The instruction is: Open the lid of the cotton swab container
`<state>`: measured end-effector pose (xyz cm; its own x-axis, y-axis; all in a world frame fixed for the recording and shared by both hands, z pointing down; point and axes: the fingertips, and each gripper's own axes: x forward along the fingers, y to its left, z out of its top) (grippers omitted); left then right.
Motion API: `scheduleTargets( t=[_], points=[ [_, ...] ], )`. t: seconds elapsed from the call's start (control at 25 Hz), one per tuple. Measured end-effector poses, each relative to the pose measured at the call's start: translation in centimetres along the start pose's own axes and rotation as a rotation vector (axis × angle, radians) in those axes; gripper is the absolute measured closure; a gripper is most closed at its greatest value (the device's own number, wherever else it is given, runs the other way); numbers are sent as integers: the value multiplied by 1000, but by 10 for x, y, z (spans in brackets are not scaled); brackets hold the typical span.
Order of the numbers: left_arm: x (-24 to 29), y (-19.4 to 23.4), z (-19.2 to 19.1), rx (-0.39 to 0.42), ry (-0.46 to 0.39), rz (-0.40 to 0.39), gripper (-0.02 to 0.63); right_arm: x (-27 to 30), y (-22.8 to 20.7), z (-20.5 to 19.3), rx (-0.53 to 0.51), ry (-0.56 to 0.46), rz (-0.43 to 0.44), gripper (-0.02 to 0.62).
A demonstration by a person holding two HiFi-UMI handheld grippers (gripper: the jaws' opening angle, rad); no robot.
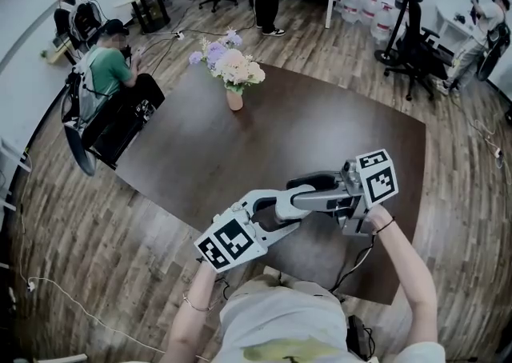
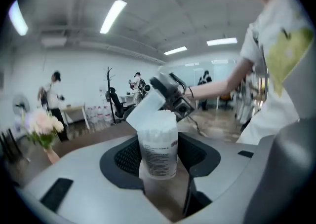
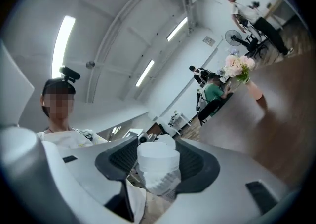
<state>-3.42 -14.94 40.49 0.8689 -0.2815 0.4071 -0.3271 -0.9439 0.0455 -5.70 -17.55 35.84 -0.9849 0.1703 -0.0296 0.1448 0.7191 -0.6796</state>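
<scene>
Left claw [image 2: 160,168] clamps our cotton swab container [image 2: 158,141], right claw [image 3: 159,168] grips its raised lid [image 2: 145,108]; we fear overpulling spills swabs [image 2: 159,119].

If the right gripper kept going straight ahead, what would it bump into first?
The cotton swab container, with its lid flipped open, held in the left gripper. It stands right between the right gripper's jaws. Whether the pads touch it is unclear.
</scene>
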Motion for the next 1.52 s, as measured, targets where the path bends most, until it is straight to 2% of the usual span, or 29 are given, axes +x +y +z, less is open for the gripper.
scheduleTargets(
  t=[0.04, 0.12, 0.16, 0.28, 0.44, 0.6, 0.68, 0.76, 1.0, 1.16, 1.52],
  points=[
    [1, -2, -1, 0, 2, -5, 382, -1, 1, 1, 21, -19, 6, 353],
    [0, -9, -1, -46, -30, -42, 383, 0, 4, -5, 24, 4, 1, 354],
    [0, -10, -1, -12, -35, -28, 383, 0, 3, -6, 54, 17, 3, 354],
    [1, -6, -5, 138, -27, 35, 382, -1, -6, 1, 228, -6, 47, 345],
    [2, -7, -8, 177, -13, 34, 382, -2, -19, 0, 401, 7, 68, 337],
    [4, -11, -7, 217, -12, 29, 382, -3, -31, 3, 681, -21, 96, 330],
    [5, -11, -9, 228, -7, 31, 383, -3, -38, 5, 764, -37, 101, 332],
    [6, -11, -10, 224, -8, 25, 385, -3, -42, 5, 805, -42, 109, 341],
    [8, -13, -11, 187, -37, 15, 390, -2, -43, 0, 802, -11, 118, 341],
    [5, -11, -13, 128, -70, 8, 396, -2, -41, 2, 703, -36, 94, 341],
    [-5, 0, 0, -23, -209, 24, 400, -13, -42, 21, 531, -149, 38, 320]
  ],
)
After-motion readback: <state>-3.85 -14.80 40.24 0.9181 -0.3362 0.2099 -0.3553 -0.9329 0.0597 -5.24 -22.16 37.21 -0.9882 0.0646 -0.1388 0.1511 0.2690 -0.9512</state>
